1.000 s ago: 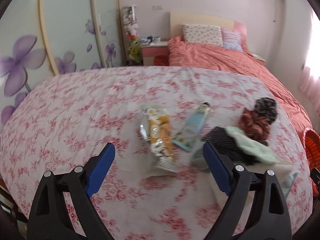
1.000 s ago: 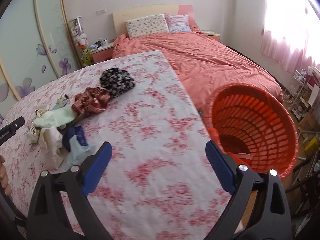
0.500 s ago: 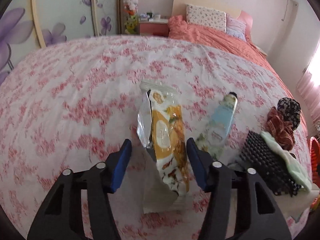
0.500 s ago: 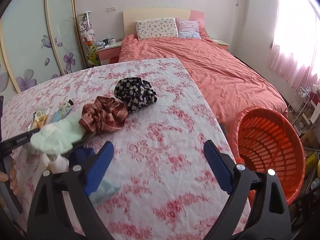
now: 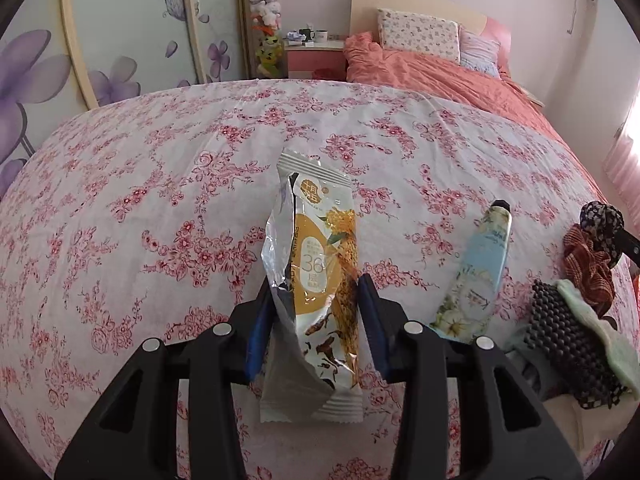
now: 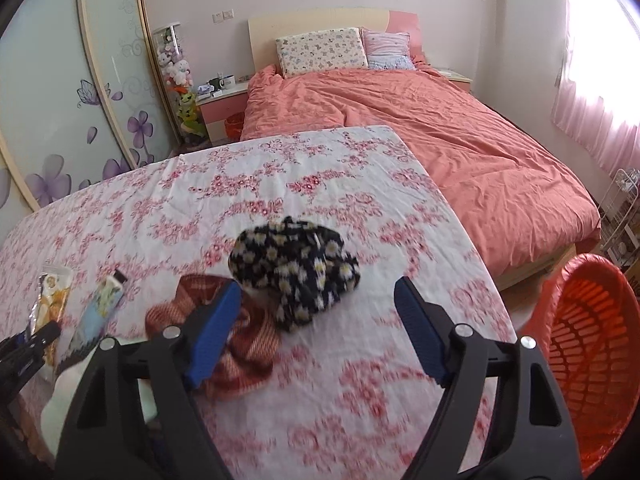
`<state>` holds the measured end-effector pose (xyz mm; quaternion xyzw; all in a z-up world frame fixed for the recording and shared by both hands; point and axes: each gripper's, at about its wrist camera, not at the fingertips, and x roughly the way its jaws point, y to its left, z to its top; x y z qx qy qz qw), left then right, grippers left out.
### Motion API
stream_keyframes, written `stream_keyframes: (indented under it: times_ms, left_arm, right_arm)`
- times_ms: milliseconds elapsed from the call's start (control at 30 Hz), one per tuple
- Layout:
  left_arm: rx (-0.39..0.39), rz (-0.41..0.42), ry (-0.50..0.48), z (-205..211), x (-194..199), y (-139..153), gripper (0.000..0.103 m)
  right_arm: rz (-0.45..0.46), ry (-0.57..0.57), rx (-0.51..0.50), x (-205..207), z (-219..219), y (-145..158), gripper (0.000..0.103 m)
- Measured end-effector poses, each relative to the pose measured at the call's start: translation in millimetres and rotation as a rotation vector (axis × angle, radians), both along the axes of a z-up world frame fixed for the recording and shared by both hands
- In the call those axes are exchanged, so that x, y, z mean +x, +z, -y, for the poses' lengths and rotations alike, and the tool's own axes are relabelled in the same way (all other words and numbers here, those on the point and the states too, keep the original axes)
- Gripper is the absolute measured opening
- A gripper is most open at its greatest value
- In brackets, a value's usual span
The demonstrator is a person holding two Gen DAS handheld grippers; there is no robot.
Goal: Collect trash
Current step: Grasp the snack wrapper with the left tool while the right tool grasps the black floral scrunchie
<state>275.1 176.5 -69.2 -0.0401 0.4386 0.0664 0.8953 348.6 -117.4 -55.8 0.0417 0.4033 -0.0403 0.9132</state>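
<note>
My left gripper (image 5: 316,300) is shut on a yellow and silver snack wrapper (image 5: 316,264), its blue pads pressing both sides of the wrapper on the floral table cover. The wrapper also shows small at the left of the right wrist view (image 6: 52,296). My right gripper (image 6: 316,320) is open and empty above the cover, just in front of a black daisy-print scrunchie (image 6: 296,268). An orange trash basket (image 6: 588,360) stands on the floor past the table's right edge.
A light blue cream tube (image 5: 478,272) lies right of the wrapper. A rust-red scrunchie (image 6: 244,344), a black mesh item (image 5: 564,340) and a pale green cloth (image 5: 600,340) lie beside it. A bed with a coral quilt (image 6: 420,120) stands behind the table.
My left gripper moved in over the snack wrapper and closed on it. My right gripper swung from the basket toward the scrunchies and stayed open.
</note>
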Motion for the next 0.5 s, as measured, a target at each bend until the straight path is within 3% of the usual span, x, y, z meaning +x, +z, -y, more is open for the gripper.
stream_keyframes:
  times_ms: [133, 200, 300, 500]
  left_arm:
    - [0.007, 0.004, -0.006, -1.0, 5.0, 0.1, 0.041]
    - [0.006, 0.005, -0.008, -0.5, 5.7, 0.2, 0.038]
    - [-0.001, 0.007, -0.018, -0.9, 6.3, 0.8, 0.035]
    - [-0.007, 0.011, -0.031, 2.1, 4.2, 4.6, 0.033]
  right_arm:
    - [-0.046, 0.004, -0.013, 15.5, 0.5, -10.5, 0.056]
    - [-0.069, 0.009, 0.017, 17.0, 5.5, -15.2, 0.036]
    - [-0.074, 0.016, 0.061, 14.3, 10.7, -16.9, 0.019]
    - [-0.033, 0.013, 0.066, -3.9, 20.9, -5.3, 0.014]
